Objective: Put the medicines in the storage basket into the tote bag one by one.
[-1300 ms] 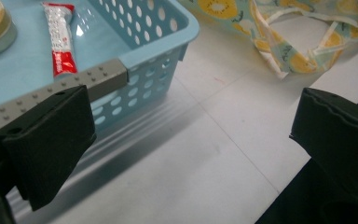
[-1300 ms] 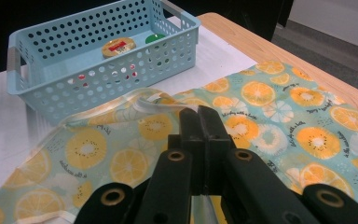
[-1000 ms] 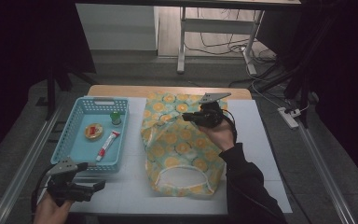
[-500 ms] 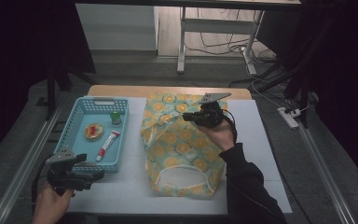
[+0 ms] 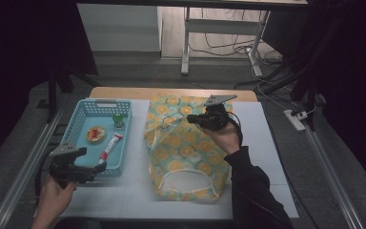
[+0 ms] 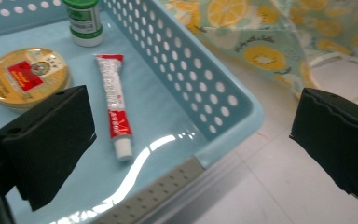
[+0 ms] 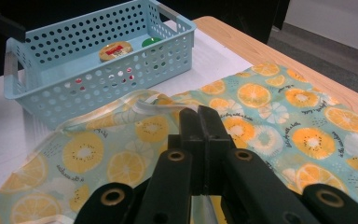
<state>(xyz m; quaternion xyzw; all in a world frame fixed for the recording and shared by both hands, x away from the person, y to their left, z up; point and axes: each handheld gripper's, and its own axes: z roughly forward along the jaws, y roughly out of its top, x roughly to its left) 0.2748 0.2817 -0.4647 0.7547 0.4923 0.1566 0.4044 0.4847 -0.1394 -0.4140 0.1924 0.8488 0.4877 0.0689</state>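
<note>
The work looks to be at the fetching step: the right gripper, fingers together, is clamped on the fruit-print bag, apparently on a fold near its top edge, while the left gripper, fingers wide apart and empty, hovers at the near corner of the blue basket. Inside the basket, the red-and-white tube lies just ahead of the left fingers, untouched. Next, that gripper likely must dip over the basket wall and close on the tube.

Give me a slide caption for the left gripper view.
Open left gripper hovers over blue perforated plastic basket holding a red-and-white tube.
</note>
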